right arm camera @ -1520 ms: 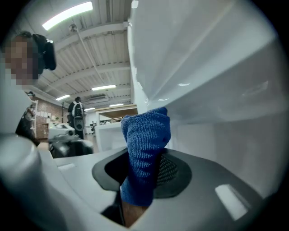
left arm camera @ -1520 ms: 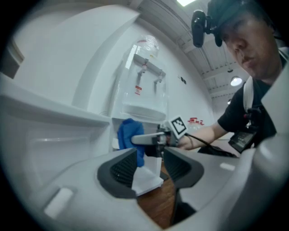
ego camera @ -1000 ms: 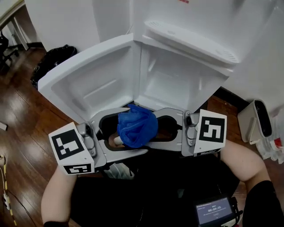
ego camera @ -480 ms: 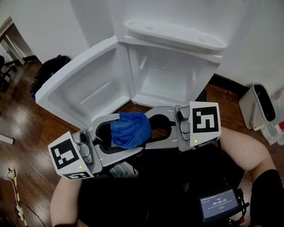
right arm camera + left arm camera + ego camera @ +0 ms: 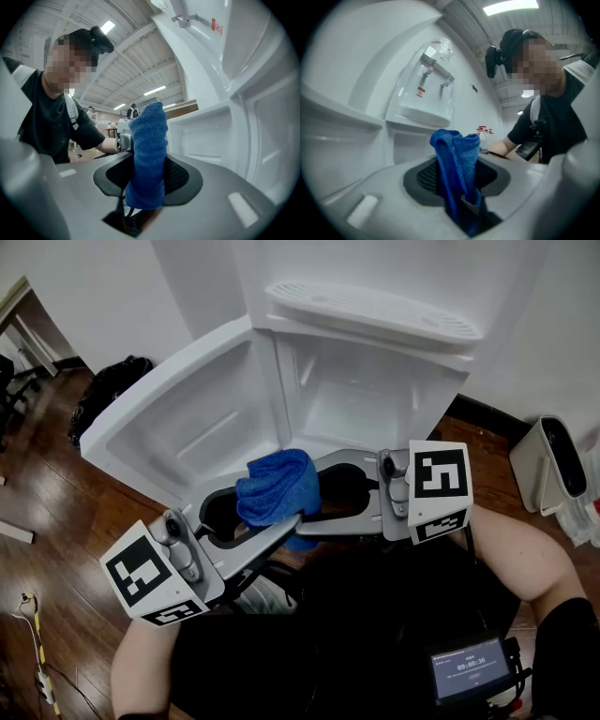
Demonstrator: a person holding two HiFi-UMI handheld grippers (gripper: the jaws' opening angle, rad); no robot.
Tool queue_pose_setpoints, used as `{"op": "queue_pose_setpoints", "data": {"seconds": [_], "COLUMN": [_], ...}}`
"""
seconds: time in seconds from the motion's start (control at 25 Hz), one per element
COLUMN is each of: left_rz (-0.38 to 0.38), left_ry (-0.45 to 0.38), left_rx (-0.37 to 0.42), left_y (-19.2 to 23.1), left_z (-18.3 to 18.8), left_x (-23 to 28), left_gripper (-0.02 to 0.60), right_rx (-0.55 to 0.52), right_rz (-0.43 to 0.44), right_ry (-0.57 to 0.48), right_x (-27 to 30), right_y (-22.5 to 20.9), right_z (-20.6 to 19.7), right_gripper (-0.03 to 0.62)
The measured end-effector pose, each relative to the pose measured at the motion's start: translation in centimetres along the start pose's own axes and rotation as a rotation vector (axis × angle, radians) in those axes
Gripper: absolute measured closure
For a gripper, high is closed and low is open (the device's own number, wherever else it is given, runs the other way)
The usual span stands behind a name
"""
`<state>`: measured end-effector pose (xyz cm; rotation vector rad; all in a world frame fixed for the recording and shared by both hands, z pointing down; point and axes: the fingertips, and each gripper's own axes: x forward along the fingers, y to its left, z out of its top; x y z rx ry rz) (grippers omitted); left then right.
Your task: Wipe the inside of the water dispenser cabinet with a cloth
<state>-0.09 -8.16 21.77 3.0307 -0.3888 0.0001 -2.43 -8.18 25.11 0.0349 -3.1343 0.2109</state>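
A bunched blue cloth (image 5: 277, 486) sits in front of the open white dispenser cabinet (image 5: 361, 413), between my two grippers, which point at each other. My left gripper (image 5: 298, 519) comes in from the lower left; its jaws are closing and pinch the cloth (image 5: 457, 173) narrow at its lower end, right at the gripper (image 5: 471, 206). My right gripper (image 5: 305, 524) comes in from the right with its jaws opening. In the right gripper view the cloth (image 5: 147, 159) stands between them with a loose, rounded lower edge over the gap of the gripper (image 5: 136, 206), unsqueezed.
The cabinet door (image 5: 178, 427) swings out to the left. The drip tray (image 5: 375, 310) juts out above the cabinet. A black bag (image 5: 108, 385) lies on the wood floor at left, a white bin (image 5: 553, 474) stands at right. A small screen (image 5: 466, 676) hangs on the person's front.
The left gripper's wide jaws have closed onto the blue cloth. The cloth has shifted slightly up and left. The right gripper has barely moved.
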Motion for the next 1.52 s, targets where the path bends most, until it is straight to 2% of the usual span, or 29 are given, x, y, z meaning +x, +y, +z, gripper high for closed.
{"op": "queue_pose_setpoints", "data": {"seconds": [0.12, 0.24, 0.36, 0.48, 0.64, 1.52], "left_rz": [0.155, 0.327, 0.424, 0.433, 0.416, 0.377], "left_ry": [-0.017, -0.020, -0.007, 0.019, 0.033, 0.055], "left_rx": [-0.051, -0.128, -0.167, -0.167, -0.144, -0.119], "left_y": [3.4, 7.3, 9.5, 9.7, 9.3, 8.6], "left_z": [0.1, -0.6, -1.4, -1.9, -1.9, -2.0], "left_x": [-1.1, -3.1, -4.5, -4.6, -4.2, -3.6], "left_gripper": [0.422, 0.422, 0.422, 0.420, 0.420, 0.419], "right_rx": [0.077, 0.099, 0.093, 0.060, 0.034, 0.021], "right_rz": [-0.118, -0.254, -0.377, -0.466, -0.500, -0.488], "right_ry": [-0.029, -0.008, 0.026, 0.063, 0.064, 0.084], "right_x": [-1.0, -2.5, -3.7, -4.3, -4.5, -4.3], "right_y": [-2.9, -5.8, -8.0, -9.2, -9.5, -9.4], "right_z": [0.0, -0.9, -1.7, -2.3, -2.3, -2.7], "right_gripper": [0.429, 0.505, 0.530, 0.533, 0.543, 0.543]}}
